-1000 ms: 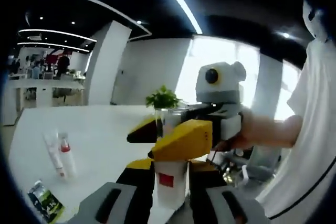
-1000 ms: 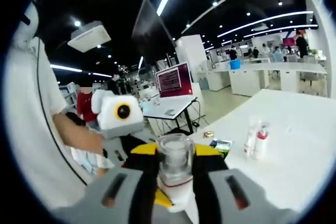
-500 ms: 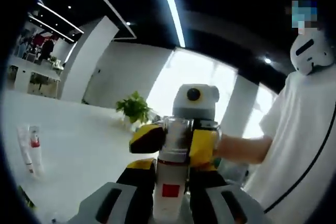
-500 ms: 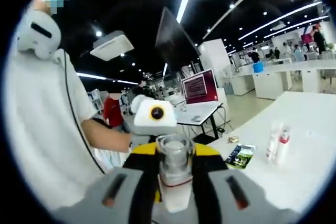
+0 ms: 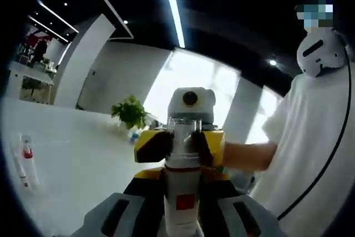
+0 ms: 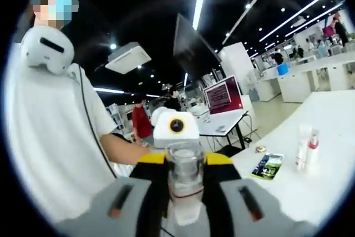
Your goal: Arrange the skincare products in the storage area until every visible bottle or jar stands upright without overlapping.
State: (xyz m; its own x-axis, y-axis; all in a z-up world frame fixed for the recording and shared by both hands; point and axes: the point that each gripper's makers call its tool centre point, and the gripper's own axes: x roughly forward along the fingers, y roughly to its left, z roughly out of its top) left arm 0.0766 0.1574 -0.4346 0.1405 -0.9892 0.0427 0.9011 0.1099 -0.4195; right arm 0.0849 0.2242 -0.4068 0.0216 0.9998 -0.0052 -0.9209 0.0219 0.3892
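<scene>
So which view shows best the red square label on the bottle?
The left gripper view: the bottle faces it, with the red square label plain between the left claw. The right gripper view shows the same bottle from its clear cap end, with only a thin red band.

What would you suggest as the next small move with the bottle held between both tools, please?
Probably lower the bottle to the white table and stand it upright. Both the left tool and right tool grip it in the air, away from the two tubes.

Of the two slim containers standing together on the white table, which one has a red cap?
The bottle nearer the table's far side has the red cap; the tube beside it is all white.
</scene>
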